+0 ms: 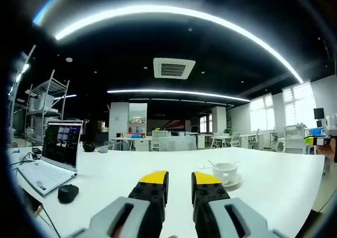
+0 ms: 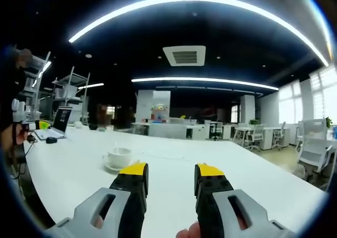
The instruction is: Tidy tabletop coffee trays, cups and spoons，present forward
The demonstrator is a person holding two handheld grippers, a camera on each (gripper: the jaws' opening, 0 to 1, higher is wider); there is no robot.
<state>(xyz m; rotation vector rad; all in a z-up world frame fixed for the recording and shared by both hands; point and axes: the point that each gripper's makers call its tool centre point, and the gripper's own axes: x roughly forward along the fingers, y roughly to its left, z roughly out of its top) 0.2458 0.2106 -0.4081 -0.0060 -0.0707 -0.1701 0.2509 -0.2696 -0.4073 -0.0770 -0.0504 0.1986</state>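
Note:
A white coffee cup [image 1: 225, 171] sits on a white saucer [image 1: 231, 182] with a spoon [image 1: 211, 164] resting at its left, on the white table [image 1: 131, 169]. My left gripper [image 1: 179, 179] hovers open just left of and nearer than the cup, nothing between its yellow-tipped jaws. In the right gripper view the same cup [image 2: 119, 156] and saucer [image 2: 111, 167] lie ahead and left of my right gripper [image 2: 170, 171], which is open and empty. The right gripper [image 1: 316, 139] shows at the far right edge of the left gripper view; the left gripper [image 2: 23, 119] shows at the far left of the right gripper view.
An open laptop [image 1: 52, 156] and a black mouse [image 1: 68, 192] lie at the table's left with cables near the edge. The laptop [image 2: 59, 123] shows far left in the right gripper view. Office desks and chairs [image 2: 310, 148] stand beyond the table.

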